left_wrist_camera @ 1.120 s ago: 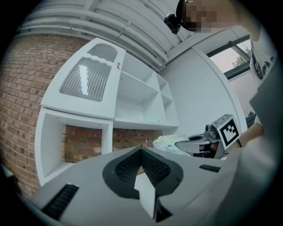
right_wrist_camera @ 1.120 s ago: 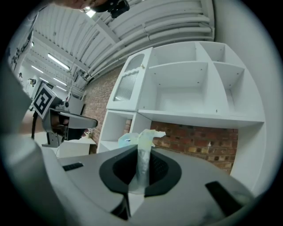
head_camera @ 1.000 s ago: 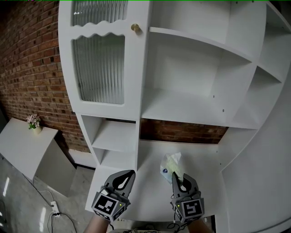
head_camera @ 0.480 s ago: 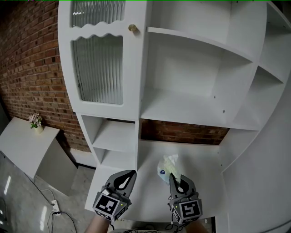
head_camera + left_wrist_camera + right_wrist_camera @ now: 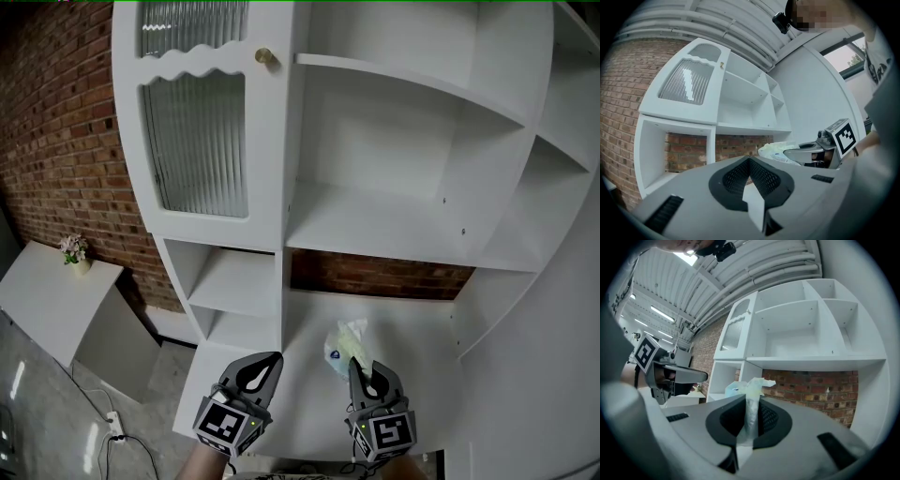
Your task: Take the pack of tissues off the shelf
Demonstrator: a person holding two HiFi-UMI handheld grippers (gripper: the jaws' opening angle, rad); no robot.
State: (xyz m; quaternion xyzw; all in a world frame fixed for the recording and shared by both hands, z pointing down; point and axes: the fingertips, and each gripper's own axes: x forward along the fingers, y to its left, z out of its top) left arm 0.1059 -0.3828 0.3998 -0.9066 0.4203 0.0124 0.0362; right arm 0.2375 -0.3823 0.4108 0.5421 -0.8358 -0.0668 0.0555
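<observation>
The pack of tissues (image 5: 343,343) is a crumpled pale yellow-and-blue plastic pack. My right gripper (image 5: 362,368) is shut on its near end and holds it just above the low white shelf board (image 5: 422,323). In the right gripper view the pack's thin wrapper (image 5: 749,394) stands pinched between the dark pads. My left gripper (image 5: 265,362) hovers beside it on the left, shut, with nothing in it. The left gripper view shows its jaws (image 5: 750,161) closed to a point, with the pack (image 5: 774,151) and the right gripper (image 5: 806,151) off to the right.
The white shelving unit (image 5: 394,225) fills the view, its upper compartments bare. A ribbed glass door (image 5: 192,141) with a brass knob (image 5: 265,56) is at upper left. Brick wall shows behind. A small flower pot (image 5: 71,251) sits on a white table at far left.
The right gripper, with the pack in it, has shifted slightly left and toward me. The left gripper has barely moved.
</observation>
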